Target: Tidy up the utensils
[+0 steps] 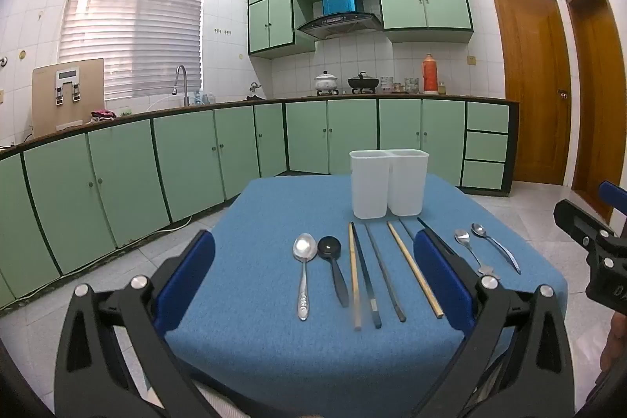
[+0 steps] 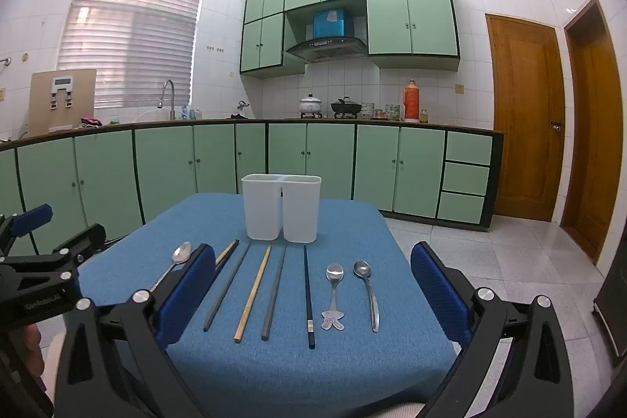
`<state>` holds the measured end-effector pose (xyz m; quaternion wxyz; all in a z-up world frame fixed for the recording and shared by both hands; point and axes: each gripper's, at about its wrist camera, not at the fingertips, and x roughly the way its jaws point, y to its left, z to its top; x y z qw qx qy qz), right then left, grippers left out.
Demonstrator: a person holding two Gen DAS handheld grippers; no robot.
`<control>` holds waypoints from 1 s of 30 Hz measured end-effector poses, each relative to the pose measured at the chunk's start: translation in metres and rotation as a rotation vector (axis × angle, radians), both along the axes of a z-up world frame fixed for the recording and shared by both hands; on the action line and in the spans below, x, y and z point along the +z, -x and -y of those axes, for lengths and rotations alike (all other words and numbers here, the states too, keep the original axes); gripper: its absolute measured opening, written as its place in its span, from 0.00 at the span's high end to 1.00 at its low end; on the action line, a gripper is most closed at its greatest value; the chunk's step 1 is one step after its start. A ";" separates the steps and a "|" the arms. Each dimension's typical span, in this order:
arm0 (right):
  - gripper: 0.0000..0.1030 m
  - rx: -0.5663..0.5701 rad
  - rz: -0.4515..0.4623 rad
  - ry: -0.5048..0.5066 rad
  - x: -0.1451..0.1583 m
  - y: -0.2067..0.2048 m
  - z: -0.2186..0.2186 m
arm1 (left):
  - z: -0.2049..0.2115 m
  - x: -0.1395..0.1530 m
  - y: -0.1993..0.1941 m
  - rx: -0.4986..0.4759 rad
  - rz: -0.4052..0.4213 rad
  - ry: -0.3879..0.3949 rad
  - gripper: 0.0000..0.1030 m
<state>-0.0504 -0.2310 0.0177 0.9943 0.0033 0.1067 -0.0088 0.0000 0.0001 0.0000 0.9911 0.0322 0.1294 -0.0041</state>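
Note:
A white two-compartment utensil holder [image 1: 388, 183] [image 2: 281, 207] stands at the far side of the blue table [image 1: 274, 214]. In front of it lie a row of utensils: a large silver spoon [image 1: 304, 261], a black spoon [image 1: 333, 263], several chopsticks [image 1: 366, 275] [image 2: 252, 290], and two small silver spoons [image 2: 334, 290] [image 2: 368, 290]. My left gripper [image 1: 313, 281] is open and empty, held above the near table edge. My right gripper [image 2: 313, 285] is open and empty, also above the near edge; it shows at the right edge of the left wrist view [image 1: 595, 245].
Green kitchen cabinets [image 1: 196, 151] run along the left and back walls. Wooden doors [image 2: 525, 112] stand at the right. White tiled floor [image 2: 490, 249] surrounds the table. The left gripper shows at the left in the right wrist view [image 2: 39, 261].

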 end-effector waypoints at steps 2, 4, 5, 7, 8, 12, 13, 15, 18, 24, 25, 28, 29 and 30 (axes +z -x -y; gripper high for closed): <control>0.06 0.001 -0.001 -0.002 0.000 0.000 0.000 | 0.000 0.000 0.000 0.004 0.004 -0.004 0.05; 0.06 0.001 -0.002 -0.001 0.000 0.000 0.000 | 0.000 0.000 0.000 0.004 0.004 -0.006 0.05; 0.06 0.000 -0.001 0.002 0.000 0.000 0.000 | 0.001 0.000 0.000 0.005 0.004 -0.007 0.05; 0.06 0.000 -0.003 0.001 0.000 -0.001 0.000 | -0.001 0.001 0.001 0.005 0.007 0.006 0.05; 0.06 0.000 -0.003 0.001 0.000 -0.001 0.000 | -0.001 0.001 0.001 0.005 0.008 0.005 0.05; 0.06 0.000 0.000 0.002 0.000 0.000 0.000 | -0.001 0.000 0.000 0.007 0.006 0.005 0.05; 0.06 0.000 0.001 0.002 0.000 0.000 0.000 | -0.001 0.000 0.000 0.007 0.006 0.005 0.05; 0.06 0.000 0.000 0.003 0.000 0.000 0.000 | -0.002 0.000 0.000 0.007 0.006 0.006 0.05; 0.06 -0.001 0.000 0.001 0.000 0.000 0.000 | -0.004 0.000 -0.001 0.008 0.005 0.007 0.05; 0.06 -0.001 -0.002 0.001 0.000 0.000 -0.001 | -0.004 -0.005 -0.006 0.006 0.007 0.005 0.05; 0.06 -0.001 -0.002 0.000 0.000 -0.001 0.000 | -0.004 -0.005 -0.007 0.006 0.007 0.004 0.05; 0.06 0.000 0.001 0.003 0.000 0.000 -0.001 | -0.006 -0.007 -0.010 0.006 0.006 0.006 0.05; 0.06 0.000 0.001 0.003 0.000 0.000 -0.001 | -0.007 -0.007 -0.011 0.007 0.007 0.006 0.05; 0.06 0.000 0.001 0.002 0.000 0.000 -0.001 | -0.003 -0.004 -0.004 0.008 0.010 0.004 0.05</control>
